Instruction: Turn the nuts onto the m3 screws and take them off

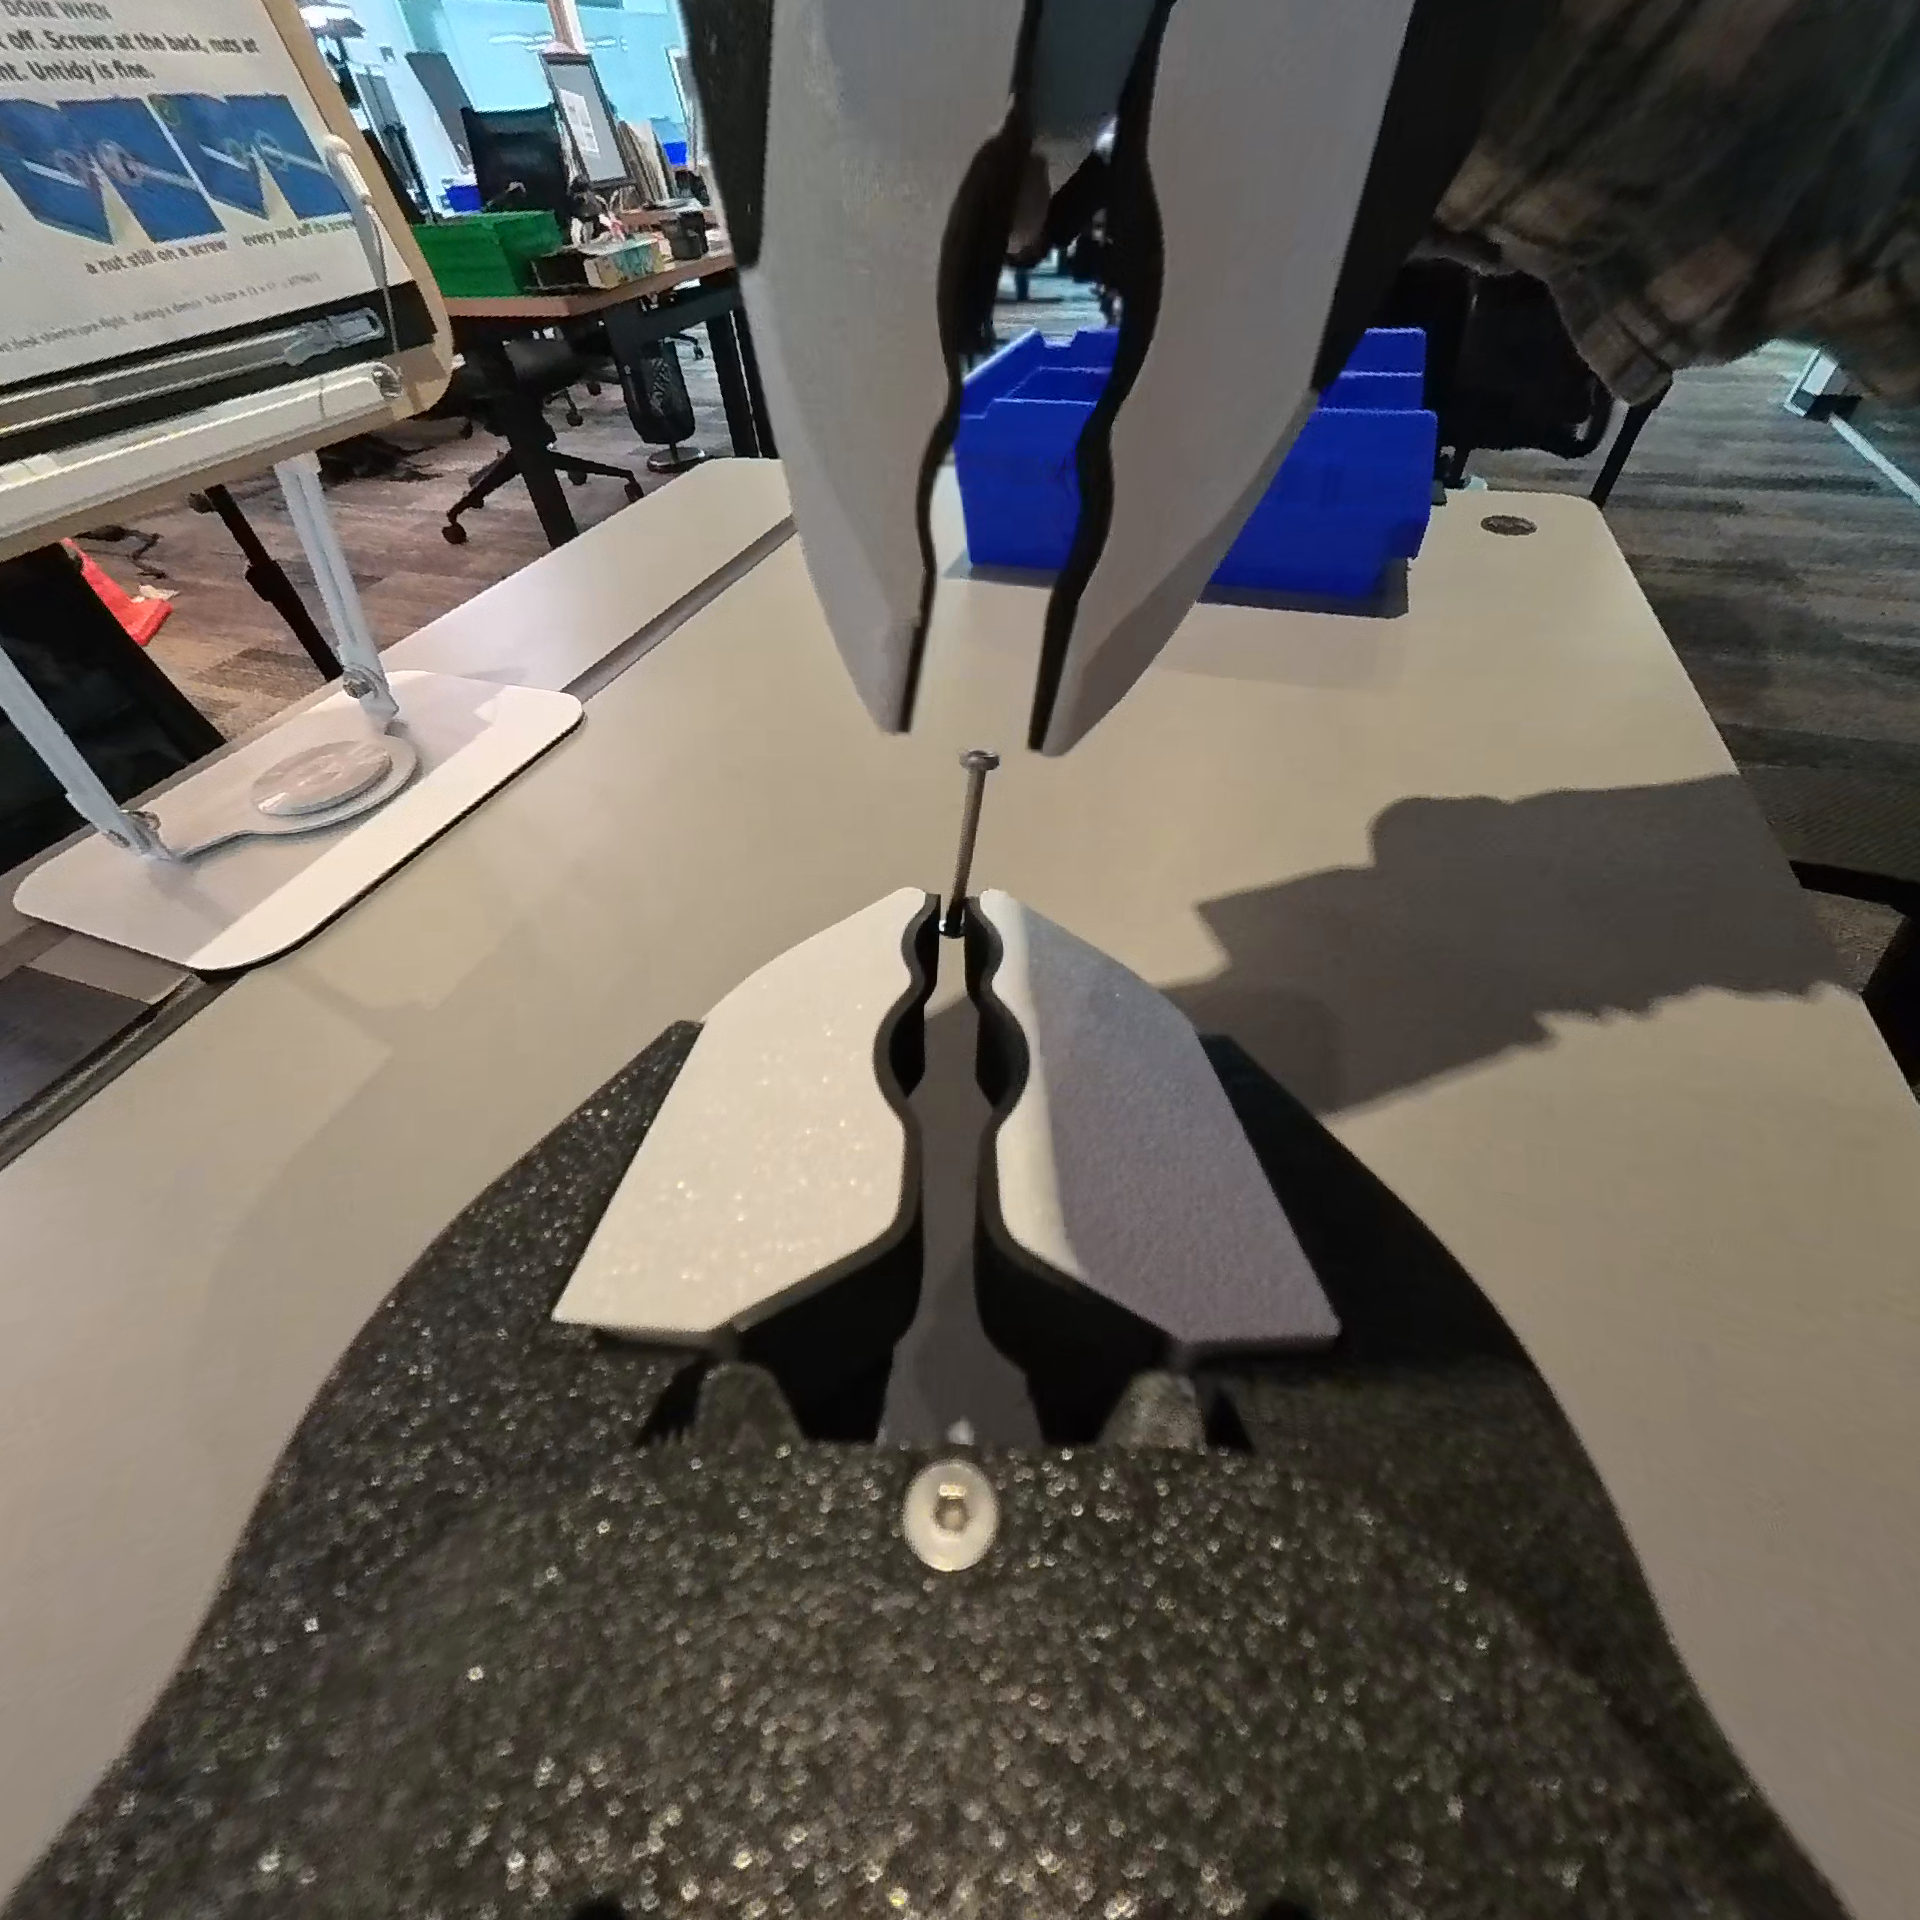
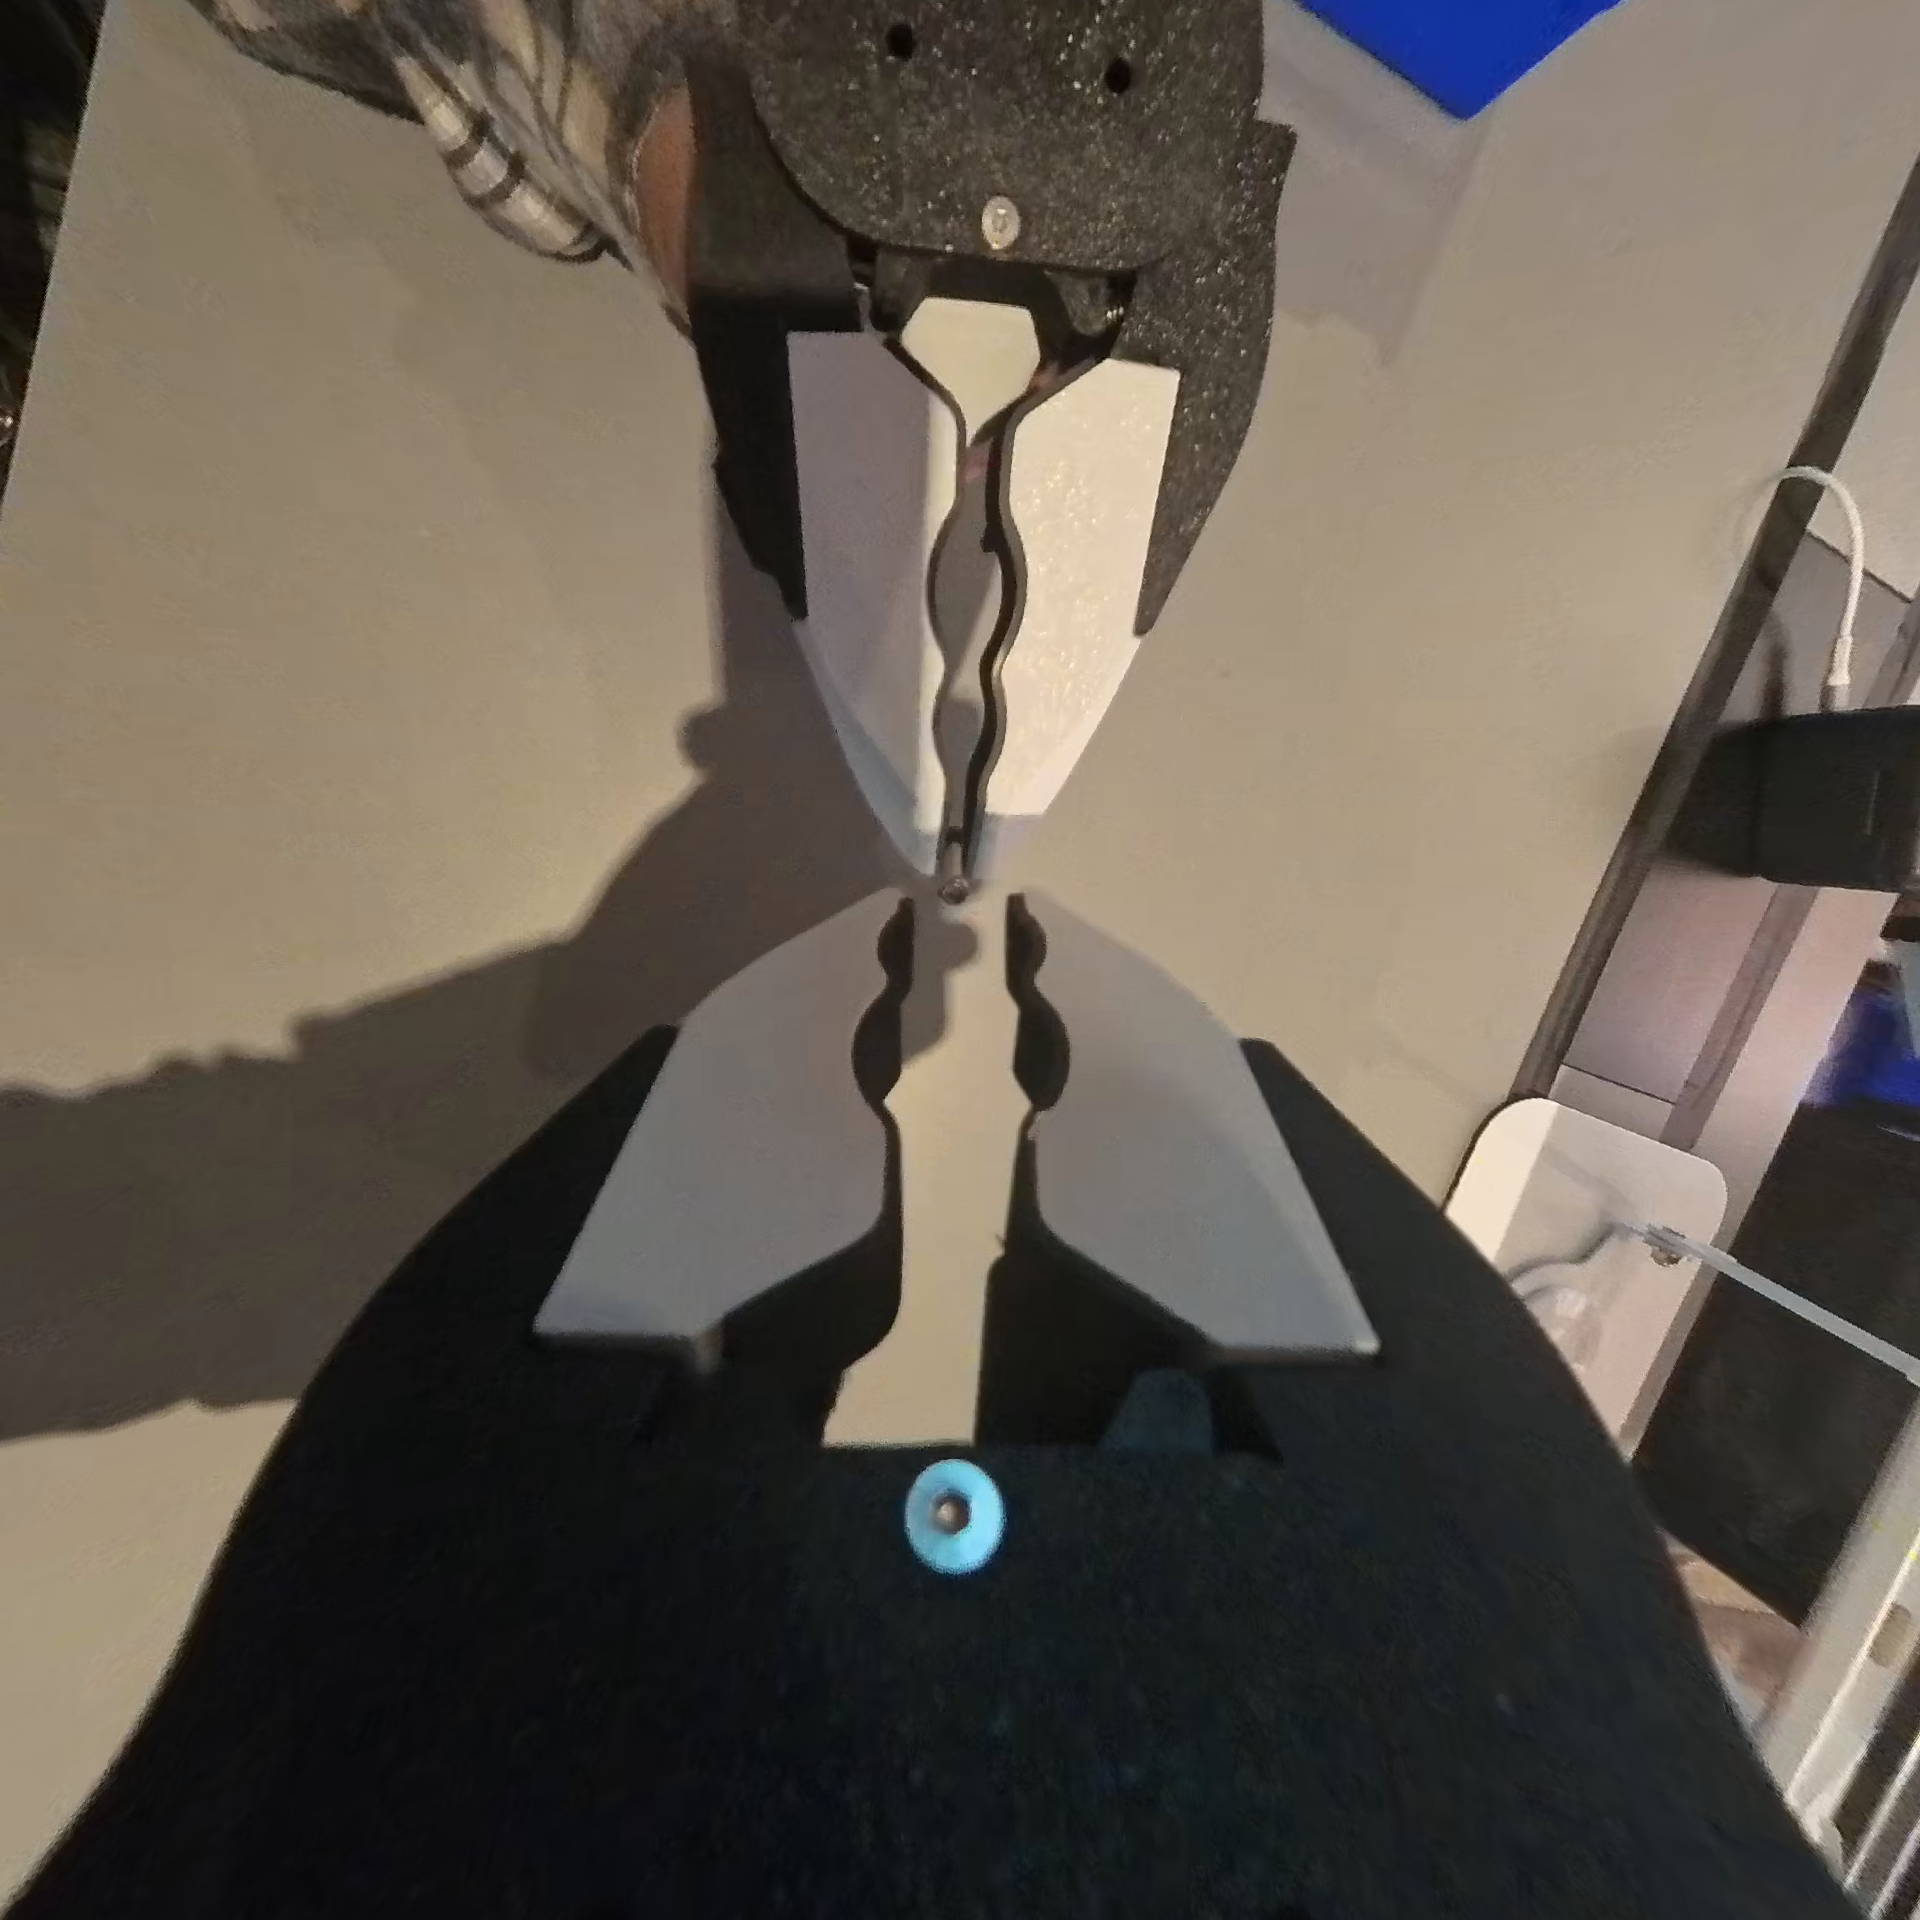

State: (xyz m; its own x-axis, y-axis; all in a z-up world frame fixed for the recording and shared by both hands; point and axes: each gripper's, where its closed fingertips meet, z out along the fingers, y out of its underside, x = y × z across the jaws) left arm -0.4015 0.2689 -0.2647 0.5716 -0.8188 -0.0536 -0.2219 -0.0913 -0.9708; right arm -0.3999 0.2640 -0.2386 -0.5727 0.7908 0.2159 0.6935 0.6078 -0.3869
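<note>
Both wrist cameras are looking from close range, facing one another across the thin upright metal screw (image 1: 969,831), sharing the pale tabletop (image 1: 1351,727) beneath it.

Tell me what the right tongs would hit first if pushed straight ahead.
The screw head, just beyond the open right tongs; the left tongs pinch its other end. The depth between them is uncertain.

A pale grey table (image 1: 1351,727) carries everything. At its far edge sits a blue bin (image 1: 1320,499), divided into compartments. Off to the left, a white stand base (image 1: 343,790) lies flat on the top, thin legs rising from it. Dark shadows fall across the right side of the surface.
</note>
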